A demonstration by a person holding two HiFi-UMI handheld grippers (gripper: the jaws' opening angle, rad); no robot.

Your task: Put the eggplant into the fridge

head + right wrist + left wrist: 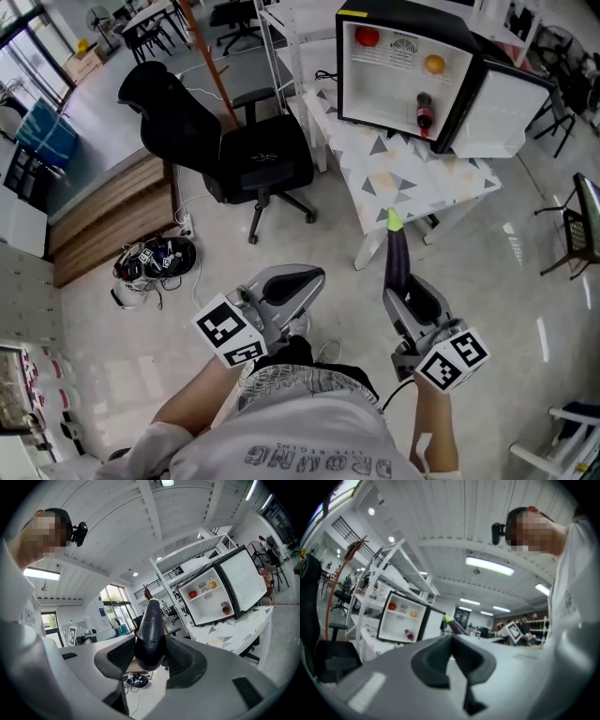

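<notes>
A black office chair (253, 155) stands just left of a white table (412, 183) with a triangle-patterned top. Further left lies a low wooden platform (108, 220), with a tangle of black gear and cables (155, 262) on the floor by its near corner.

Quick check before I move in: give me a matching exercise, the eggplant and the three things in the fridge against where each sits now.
1 eggplant
2 bottle
3 red fruit
4 orange fruit

a top shelf of the fridge, right side in the head view
b clamped in the right gripper
c lower compartment of the fridge
d top shelf of the fridge, left side in the head view

Pairs: 1-b, 2-c, 3-d, 4-a
</notes>
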